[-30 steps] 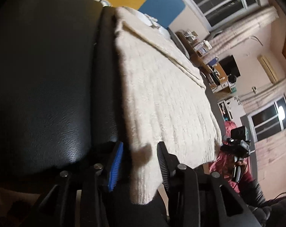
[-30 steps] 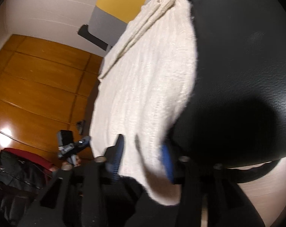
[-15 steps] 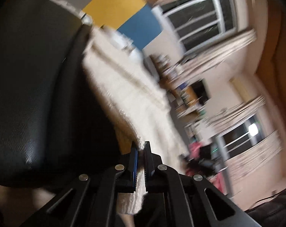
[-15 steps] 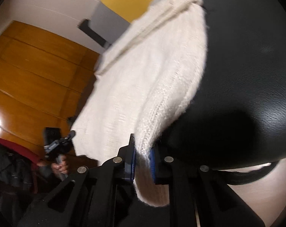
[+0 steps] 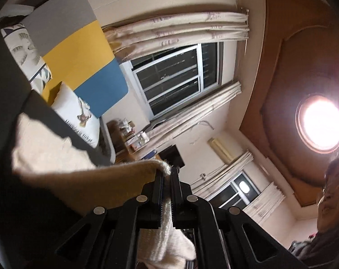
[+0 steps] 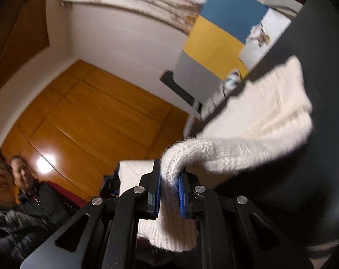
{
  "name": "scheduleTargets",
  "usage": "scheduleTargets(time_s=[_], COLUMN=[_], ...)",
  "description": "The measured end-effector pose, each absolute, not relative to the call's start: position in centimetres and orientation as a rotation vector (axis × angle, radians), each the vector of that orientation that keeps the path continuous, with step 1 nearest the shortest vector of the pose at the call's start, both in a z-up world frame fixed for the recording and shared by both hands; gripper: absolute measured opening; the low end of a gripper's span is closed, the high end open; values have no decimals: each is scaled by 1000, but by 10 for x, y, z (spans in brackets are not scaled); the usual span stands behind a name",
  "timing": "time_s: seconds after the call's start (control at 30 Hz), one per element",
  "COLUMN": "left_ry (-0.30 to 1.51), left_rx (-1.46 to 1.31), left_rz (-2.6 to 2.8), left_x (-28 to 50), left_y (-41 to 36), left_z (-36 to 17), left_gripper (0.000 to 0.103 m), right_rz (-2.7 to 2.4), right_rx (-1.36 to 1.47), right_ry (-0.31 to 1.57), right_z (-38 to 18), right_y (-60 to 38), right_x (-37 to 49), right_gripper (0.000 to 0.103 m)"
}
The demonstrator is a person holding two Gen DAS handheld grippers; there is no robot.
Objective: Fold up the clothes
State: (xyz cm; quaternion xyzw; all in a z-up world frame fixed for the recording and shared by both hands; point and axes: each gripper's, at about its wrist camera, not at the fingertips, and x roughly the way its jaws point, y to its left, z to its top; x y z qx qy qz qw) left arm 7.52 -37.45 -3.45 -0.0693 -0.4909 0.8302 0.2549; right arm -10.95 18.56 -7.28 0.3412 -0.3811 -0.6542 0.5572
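A cream knitted sweater (image 5: pixel 57 157) lies over a black leather surface (image 5: pixel 10 89). My left gripper (image 5: pixel 166 177) is shut on the sweater's near hem, and the knit bunches out between and below its blue-padded fingers. The lifted edge stretches left and back toward the part still resting flat. In the right wrist view the same sweater (image 6: pixel 270 116) arcs up off the black surface (image 6: pixel 322 89) into my right gripper (image 6: pixel 169 179), which is shut on a thick fold of the hem. Both grippers point upward toward the walls and ceiling.
A pillow (image 5: pixel 77 114) and a grey, yellow and blue headboard (image 5: pixel 79 51) sit beyond the black surface. Curtained windows (image 5: pixel 176 76) and a cluttered desk (image 5: pixel 133 134) are behind. A ceiling lamp (image 5: pixel 319 123) glares. Two people (image 6: pixel 16 190) stand at left.
Both grippers went from open around the hem to shut on it. They then lifted it and tilted up, so the sweater's near half has risen off the black surface.
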Motion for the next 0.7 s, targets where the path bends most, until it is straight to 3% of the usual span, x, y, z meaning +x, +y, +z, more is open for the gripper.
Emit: scheduleTargets(time_s=[0.23, 0.53, 0.7], left_ry=[-1393, -1579, -1715], left_rx=[-225, -576, -755], left_rz=[2311, 2394, 2408], left_x=[-5, -106, -124], left_y=[-412, -451, -458], left_z=[-47, -130, -175], left_gripper=[4, 4, 4], right_rz=[-1636, -1746, -1740], right_rx=[885, 1113, 1225], right_ry=[-967, -987, -998], right_z=[-87, -131, -157], right_y=[159, 116, 103], right_x=[-185, -273, -295], right_gripper=[13, 13, 17])
